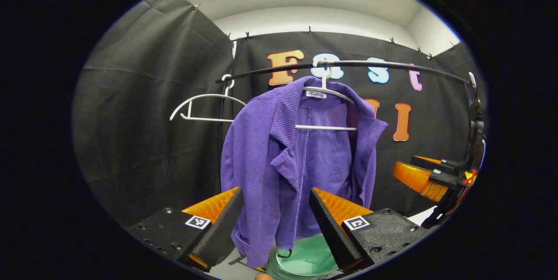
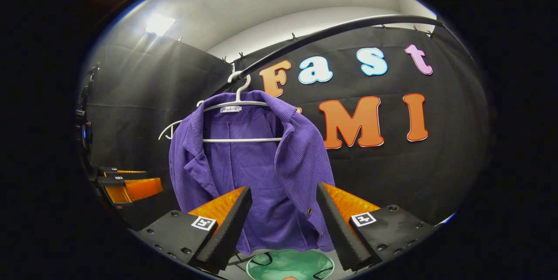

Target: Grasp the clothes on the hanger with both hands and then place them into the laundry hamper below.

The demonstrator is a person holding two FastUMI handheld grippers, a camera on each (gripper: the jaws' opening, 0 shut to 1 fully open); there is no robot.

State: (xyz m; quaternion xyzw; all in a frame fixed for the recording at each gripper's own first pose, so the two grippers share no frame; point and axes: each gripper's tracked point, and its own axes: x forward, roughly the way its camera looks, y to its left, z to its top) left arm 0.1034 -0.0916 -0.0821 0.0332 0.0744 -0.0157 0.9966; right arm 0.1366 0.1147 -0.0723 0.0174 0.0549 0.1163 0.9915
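Ribbed purple cloth jacket (image 1: 279, 158) on smooth white hanger (image 1: 324, 110); thin green hamper (image 2: 290, 266).

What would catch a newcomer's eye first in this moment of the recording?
The purple jacket stands out at once, draped open on a white hanger that hooks over the black rail, with an empty white hanger on the same rail. Directly beneath it sits the green laundry hamper. Both orange-fingered claws, left claw and right claw, are open, pointed at the jacket but not touching it.
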